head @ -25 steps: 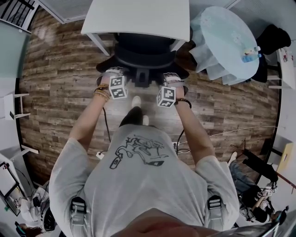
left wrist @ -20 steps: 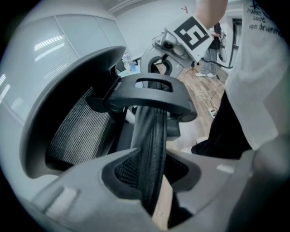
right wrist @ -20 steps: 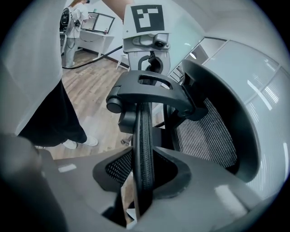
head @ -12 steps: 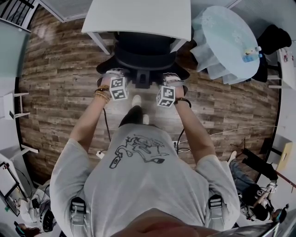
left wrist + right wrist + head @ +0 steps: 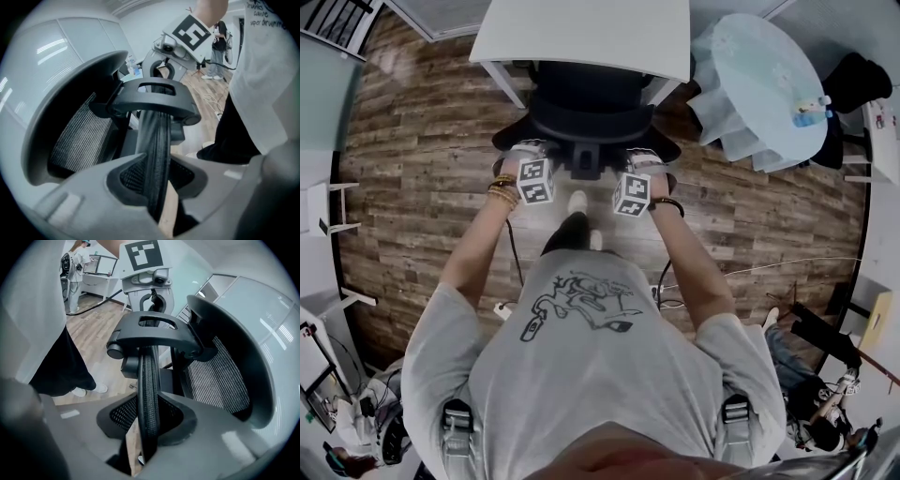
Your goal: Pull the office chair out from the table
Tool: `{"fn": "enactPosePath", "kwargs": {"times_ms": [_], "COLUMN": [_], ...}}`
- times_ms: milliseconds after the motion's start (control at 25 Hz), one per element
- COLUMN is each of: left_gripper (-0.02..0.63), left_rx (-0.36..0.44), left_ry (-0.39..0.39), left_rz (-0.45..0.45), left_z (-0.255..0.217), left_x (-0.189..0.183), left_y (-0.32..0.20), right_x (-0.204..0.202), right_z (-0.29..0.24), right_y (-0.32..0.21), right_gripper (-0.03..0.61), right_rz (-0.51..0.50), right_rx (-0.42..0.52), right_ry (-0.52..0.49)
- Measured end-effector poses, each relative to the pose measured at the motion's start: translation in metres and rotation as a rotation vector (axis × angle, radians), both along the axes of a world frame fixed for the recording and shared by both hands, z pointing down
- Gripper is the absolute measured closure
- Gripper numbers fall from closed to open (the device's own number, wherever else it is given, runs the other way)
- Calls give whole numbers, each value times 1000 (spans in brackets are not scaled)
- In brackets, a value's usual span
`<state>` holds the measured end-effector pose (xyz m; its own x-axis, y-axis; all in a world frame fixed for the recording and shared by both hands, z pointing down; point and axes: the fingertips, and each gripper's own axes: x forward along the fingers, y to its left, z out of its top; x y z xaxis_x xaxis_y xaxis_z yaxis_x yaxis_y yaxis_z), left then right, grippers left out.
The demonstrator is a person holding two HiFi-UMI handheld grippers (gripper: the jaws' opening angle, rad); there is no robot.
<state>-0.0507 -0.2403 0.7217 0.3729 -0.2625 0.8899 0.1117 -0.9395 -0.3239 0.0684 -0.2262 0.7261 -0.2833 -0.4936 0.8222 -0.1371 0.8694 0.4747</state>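
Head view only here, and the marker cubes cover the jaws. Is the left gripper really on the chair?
Observer: Yes. The left gripper is closed on the thin black rim at the top of the office chair.
Operator: And the right one?
Observer: The right gripper clamps the same rim, on the far side of the slotted bracket.
Operator: What does that bracket join?
Observer: It runs across to the mesh backrest.

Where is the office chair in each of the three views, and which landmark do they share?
Head view: office chair top centre, partly under the white table.
Left gripper view: its mesh back at left.
Right gripper view: mesh back at right.
Shared landmark: the black bracket on its back.
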Motion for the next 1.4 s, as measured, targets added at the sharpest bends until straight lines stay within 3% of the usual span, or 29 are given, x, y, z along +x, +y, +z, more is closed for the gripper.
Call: {"fn": "enactPosePath", "kwargs": {"times_ms": [520,1400], "left_gripper": [497,499], "left_rx": [14,3], "left_ry": [-9,-1], "left_rz": [8,-8], "left_z": [2,1], "left_x": [-38,-59], "left_y": [29,129], "right_x": [-35,-59], "right_z": [10,5], "right_y": [34,129], "right_gripper": [465,463], "right_rz": [32,8], "right_rx": [-64,-50], "right_ry": [-16,-9]}}
